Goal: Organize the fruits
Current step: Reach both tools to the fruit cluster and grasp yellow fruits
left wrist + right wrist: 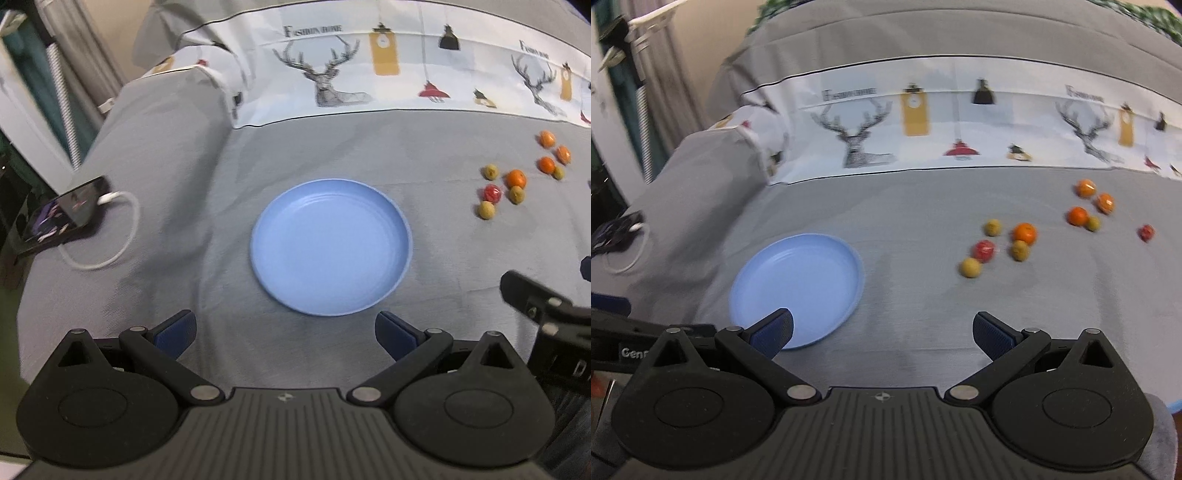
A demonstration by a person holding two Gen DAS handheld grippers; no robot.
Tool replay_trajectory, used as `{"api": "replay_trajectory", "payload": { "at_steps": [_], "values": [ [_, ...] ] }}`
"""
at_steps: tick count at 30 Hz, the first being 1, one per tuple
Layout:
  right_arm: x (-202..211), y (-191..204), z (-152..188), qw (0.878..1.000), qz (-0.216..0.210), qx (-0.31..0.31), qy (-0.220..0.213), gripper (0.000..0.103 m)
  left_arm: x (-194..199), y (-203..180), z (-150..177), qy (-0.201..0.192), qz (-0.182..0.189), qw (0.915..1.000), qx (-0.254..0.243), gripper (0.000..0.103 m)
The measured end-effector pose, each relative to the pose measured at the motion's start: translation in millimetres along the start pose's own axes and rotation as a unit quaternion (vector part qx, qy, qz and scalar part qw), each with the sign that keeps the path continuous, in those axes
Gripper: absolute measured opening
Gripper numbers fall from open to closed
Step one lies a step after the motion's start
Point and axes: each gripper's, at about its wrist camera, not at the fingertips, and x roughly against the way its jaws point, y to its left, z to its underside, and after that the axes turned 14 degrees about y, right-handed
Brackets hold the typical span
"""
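From the left wrist, the left tool [285, 334] hovers spread and empty before the blue plate [331, 246] on the grey bed [166, 258], while from the right wrist the right tool [882, 334] is likewise spread, with the scattered fruits [1025, 233] lying well beyond it, right of the plate.

Soft even light, motion blur, fisheye-bent edges.

I see a grey bedspread [147, 155], a folded white quilt [369, 66] printed with deer and lamps behind it, grey curtains [85, 48] at far left, beige wall beside them.
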Motion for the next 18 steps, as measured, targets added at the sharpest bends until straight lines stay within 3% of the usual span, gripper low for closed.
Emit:
{"api": "replay_trajectory", "payload": {
  "at_steps": [5,10,18],
  "values": [
    [-6.0,-47.5,-5.9,0.999,0.031,-0.039,-0.01,0.103,-7.4,-36.0,-16.8,0.006,0.008,0.9996,-0.028,0.103],
    [-14.5,-106.3,-12.3,0.994,0.073,-0.086,-0.005,0.103,-19.2,-77.6,-38.7,0.001,0.043,0.9979,-0.049,0.103],
    [-38.6,-227.7,-32.7,0.97,0.156,-0.184,-0.024,0.102,-48.7,-157.6,-94.0,0.0,0.085,0.9927,-0.086,0.103]
  ]
}}
